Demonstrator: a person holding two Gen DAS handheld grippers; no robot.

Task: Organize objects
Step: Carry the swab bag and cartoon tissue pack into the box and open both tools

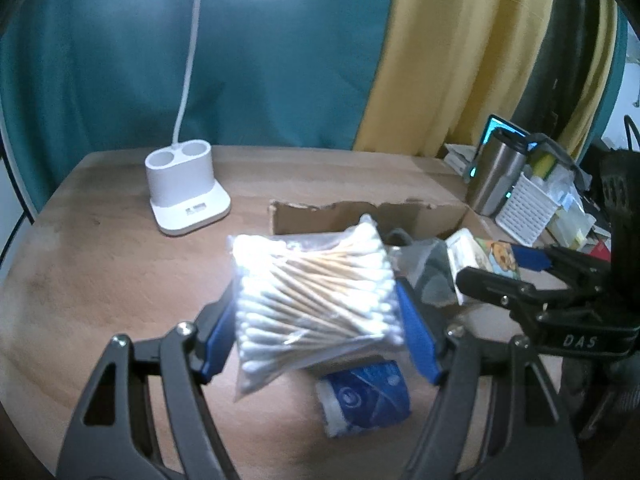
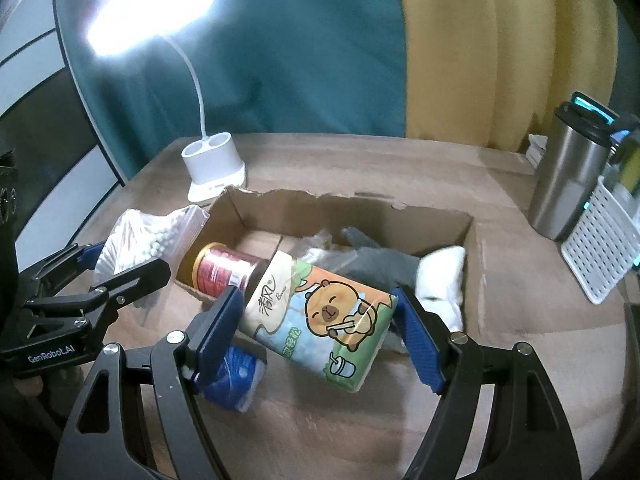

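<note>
- Left gripper (image 1: 316, 300): jaws set mid-width and closed on the bag of cotton swabs (image 1: 316, 284), one blue pad against each side. The bag hangs clear of the counter (image 1: 100, 260), just short of the near wall of the cardboard box (image 2: 472, 236).
- Right gripper (image 2: 320, 320): jaws set mid-width and closed on the tissue pack (image 2: 316, 316), which is held tilted above the box's near edge.
- Risk, swab bag: the film is soft and slack, so the pads may slide on it and the bag may drop beside the box, not in it.
- Risk, tissue pack: the pack is held at an angle and compresses easily; it may rotate between the pads or snag on the box wall during lowering.
- Risk, collision: the two grippers work close together, the left one at 9 o'clock of the tissue pack in the right wrist view. Lowering both at once may bring them into contact.
- Risk, box: the walls are low and torn, so a push may shift the box.
- Box contents: a red can (image 2: 224, 268) lying on its side at 9 o'clock, grey cloth (image 2: 380, 264) at centre, a white item (image 2: 444, 276) at 3 o'clock.
- A blue packet (image 1: 366, 396) lies on the counter outside the box, at 6 o'clock.
</note>
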